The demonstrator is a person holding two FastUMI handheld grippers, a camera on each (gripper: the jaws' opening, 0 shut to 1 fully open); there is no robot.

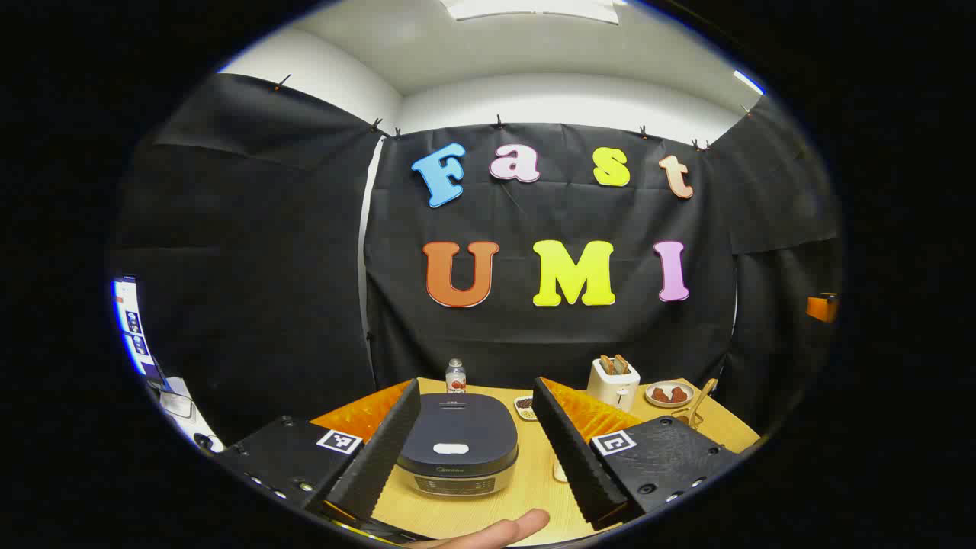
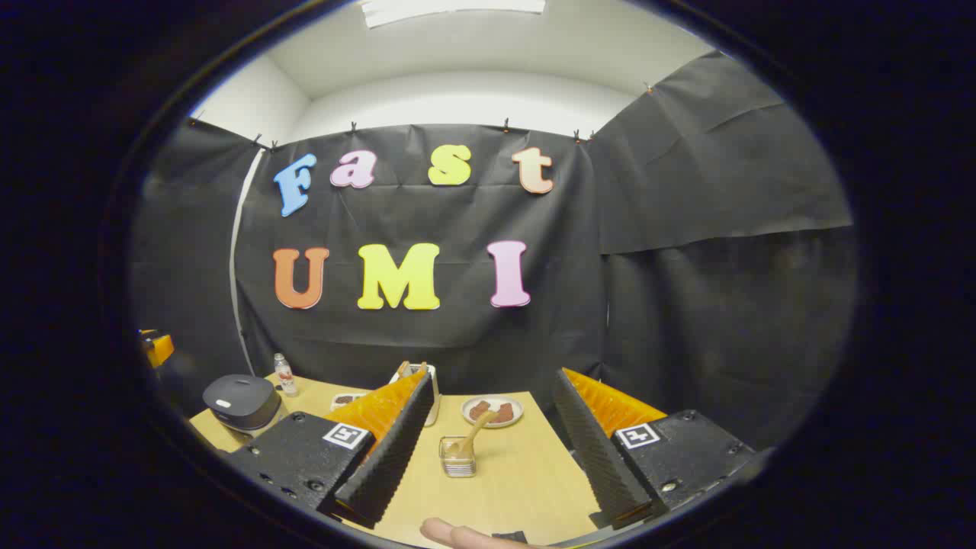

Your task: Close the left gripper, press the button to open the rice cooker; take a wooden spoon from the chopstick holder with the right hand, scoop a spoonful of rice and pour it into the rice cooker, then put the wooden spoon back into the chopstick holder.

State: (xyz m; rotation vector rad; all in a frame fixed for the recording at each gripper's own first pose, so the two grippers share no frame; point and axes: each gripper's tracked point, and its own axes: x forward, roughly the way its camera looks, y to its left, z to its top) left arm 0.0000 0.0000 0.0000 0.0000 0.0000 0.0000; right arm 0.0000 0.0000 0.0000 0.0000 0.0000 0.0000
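Rice cooker (image 1: 457,442), lid down on the table (image 1: 534,488), sits dead ahead at 12 o'clock between the wide-open left gripper (image 1: 474,446) fingers, its white button (image 1: 451,449) facing up, so that gripper is nearer

Both grippers, left (image 1: 476,450) and right (image 2: 484,450), carry black screw-studded bodies, ridged wedge-shaped fingers (image 1: 377,457) and square black-and-white markers (image 1: 339,441); a bare fingertip (image 1: 526,524) shows below.

Recording booth — black cloth walls (image 1: 252,252), staged table (image 2: 511,473).
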